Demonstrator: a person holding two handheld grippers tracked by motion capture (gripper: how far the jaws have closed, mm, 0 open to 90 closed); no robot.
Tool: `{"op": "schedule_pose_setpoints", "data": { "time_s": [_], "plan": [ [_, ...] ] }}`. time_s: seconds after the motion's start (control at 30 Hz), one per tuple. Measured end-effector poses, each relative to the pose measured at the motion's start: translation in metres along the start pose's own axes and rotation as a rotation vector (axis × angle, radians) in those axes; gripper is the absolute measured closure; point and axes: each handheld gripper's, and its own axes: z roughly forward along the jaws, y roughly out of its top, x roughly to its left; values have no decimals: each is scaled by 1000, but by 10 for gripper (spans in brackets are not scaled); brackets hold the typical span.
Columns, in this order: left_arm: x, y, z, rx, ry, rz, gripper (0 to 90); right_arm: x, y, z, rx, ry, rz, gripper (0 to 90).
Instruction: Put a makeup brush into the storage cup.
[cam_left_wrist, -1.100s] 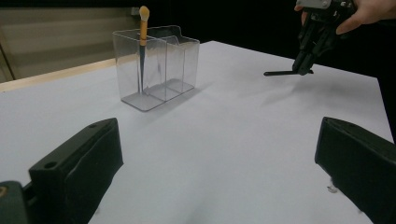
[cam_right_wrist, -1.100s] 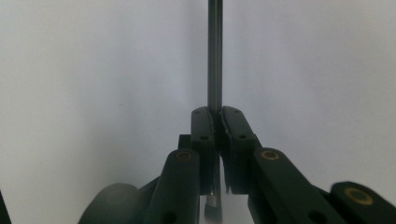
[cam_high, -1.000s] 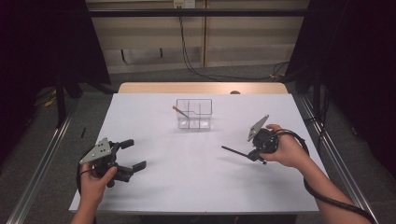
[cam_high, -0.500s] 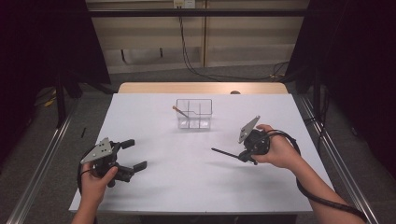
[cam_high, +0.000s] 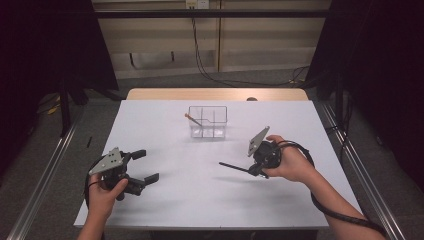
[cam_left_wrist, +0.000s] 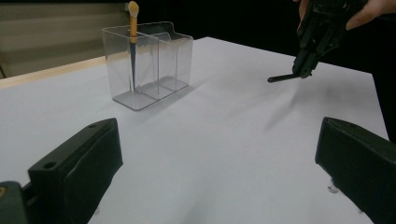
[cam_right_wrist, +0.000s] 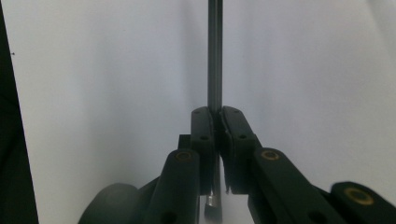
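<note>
High view: right claw (cam_high: 239, 168) pinches a thin dark rod (cam_high: 231, 166); left claw (cam_high: 145, 165) gapes wide; no readable writing.

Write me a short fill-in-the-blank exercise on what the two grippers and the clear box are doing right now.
1. The right gripper is shut on a thin dark ____.
2. The left gripper has its jaws ____ and holds nothing.
3. The brush stands inside the clear ____ on the table.

Missing words: stick; open; box
</note>
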Motion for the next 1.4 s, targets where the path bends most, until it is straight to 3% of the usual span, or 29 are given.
{"op": "schedule_pose_setpoints", "data": {
  "time_s": [0.3,0.67,1.1,1.4],
  "plan": [
    [-5,7,9,6,-22,14,2,4,8,4,3,8,-30,845],
    [-13,15,24,17,-70,28,0,8,15,6,9,7,-23,845],
    [-24,28,49,86,-141,97,0,10,24,8,11,20,-44,845],
    [-29,39,64,113,-180,116,0,11,28,8,8,23,-71,845]
  ]
}}
